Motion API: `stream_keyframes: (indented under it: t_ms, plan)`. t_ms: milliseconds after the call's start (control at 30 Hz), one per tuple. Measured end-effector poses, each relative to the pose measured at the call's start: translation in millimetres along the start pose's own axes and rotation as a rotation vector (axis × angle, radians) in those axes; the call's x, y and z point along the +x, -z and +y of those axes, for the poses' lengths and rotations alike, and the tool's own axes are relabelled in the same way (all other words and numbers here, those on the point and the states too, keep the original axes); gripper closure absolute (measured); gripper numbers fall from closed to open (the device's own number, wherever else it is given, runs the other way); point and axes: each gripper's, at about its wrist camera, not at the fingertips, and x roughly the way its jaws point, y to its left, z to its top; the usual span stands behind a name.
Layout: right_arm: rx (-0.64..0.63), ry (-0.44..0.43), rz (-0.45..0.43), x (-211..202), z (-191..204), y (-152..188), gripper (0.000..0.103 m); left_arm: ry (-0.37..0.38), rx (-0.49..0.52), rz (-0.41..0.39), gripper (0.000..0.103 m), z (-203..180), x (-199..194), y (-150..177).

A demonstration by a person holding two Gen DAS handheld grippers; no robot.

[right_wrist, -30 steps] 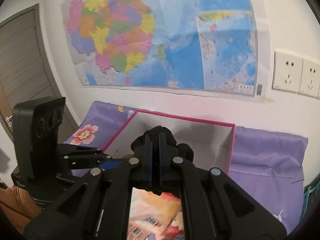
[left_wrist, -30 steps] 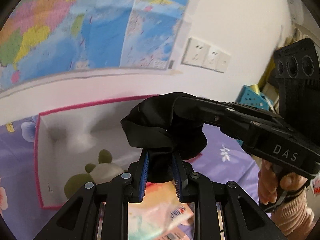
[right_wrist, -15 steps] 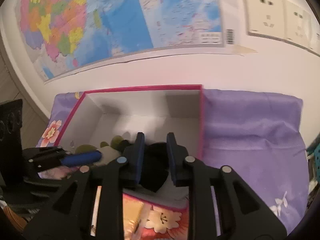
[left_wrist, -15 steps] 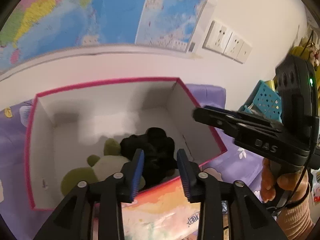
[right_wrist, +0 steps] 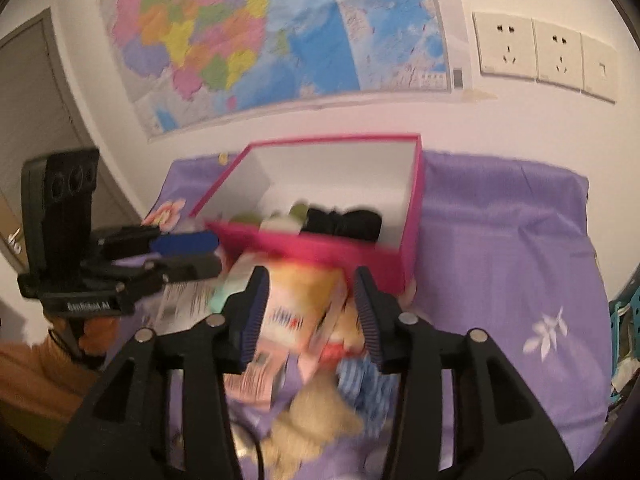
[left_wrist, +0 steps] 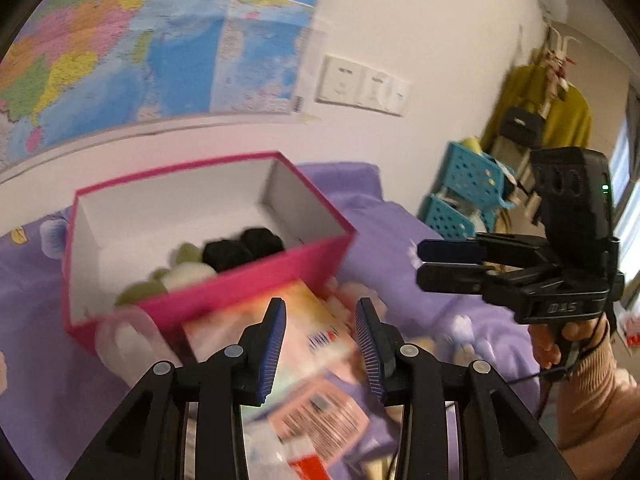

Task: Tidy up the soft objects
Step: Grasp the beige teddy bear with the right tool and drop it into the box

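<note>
Both grippers, left [left_wrist: 320,330] and right [right_wrist: 310,300], gape with nothing between their fingers; the black cloth [left_wrist: 242,249] lies in the pink box [left_wrist: 248,288] beside a green plush [left_wrist: 182,270]

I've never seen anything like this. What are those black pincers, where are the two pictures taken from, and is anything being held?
No robot here: a person holds a two-finger tool in each hand, and a fisheye camera on each looks along its fingers. One picture is from the left tool, and the right tool shows at its side; the other is from the right one, with the left tool off to its side. Both are open and hold nothing. On the purple cloth stands a pink box with a black soft thing and a green-and-white plush inside. In front lie blurred packets and a tan plush.
</note>
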Motion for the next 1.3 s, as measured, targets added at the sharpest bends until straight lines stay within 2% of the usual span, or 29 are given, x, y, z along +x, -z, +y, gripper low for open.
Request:
stream_keyframes:
  t_ms: [200, 433, 533, 567, 733, 767, 800, 900, 933, 1133, 1300]
  plan:
    - [0.006, 0.043, 0.115, 13.6, -2.0, 41.8, 0.043, 0.051, 0.009, 0.063, 0.066, -20.7, 8.3, 29.8]
    - [-0.026, 0.094, 0.209, 38.9, -0.3, 69.7, 0.043, 0.076, 0.021, 0.13, 0.066, -33.9, 24.7, 49.1]
    - [-0.059, 0.111, 0.204, 44.0, 3.7, 71.6, 0.046, 0.086, 0.014, 0.148, 0.066, -34.9, 29.0, 53.6]
    - [-0.063, 0.115, 0.205, 44.7, 3.9, 72.1, 0.053, 0.088, 0.013, 0.154, 0.066, -34.5, 30.1, 54.9]
    - [-0.046, 0.091, 0.177, 36.4, 5.0, 71.6, 0.064, 0.108, 0.001, 0.181, 0.066, -31.3, 36.1, 58.9]
    - [-0.041, 0.082, 0.165, 32.7, 5.2, 70.6, 0.067, 0.115, -0.001, 0.186, 0.066, -30.3, 37.2, 59.5]
    - [-0.034, 0.072, 0.156, 29.7, 6.0, 69.2, 0.075, 0.121, -0.002, 0.189, 0.066, -29.3, 36.9, 60.9]
    - [-0.001, 0.032, 0.115, 18.7, 5.6, 62.8, 0.083, 0.145, 0.004, 0.202, 0.064, -32.8, 38.1, 62.3]
    - [0.003, 0.022, 0.102, 15.6, 6.0, 60.8, 0.083, 0.152, 0.009, 0.205, 0.06, -33.9, 38.5, 62.6]
    - [0.026, -0.004, 0.036, 5.0, 12.9, 51.6, 0.085, 0.162, 0.006, 0.225, 0.055, -37.0, 43.2, 64.3]
    - [0.036, -0.039, -0.031, -5.2, 15.3, 36.5, 0.085, 0.13, -0.004, 0.205, 0.054, -36.3, 40.5, 58.7]
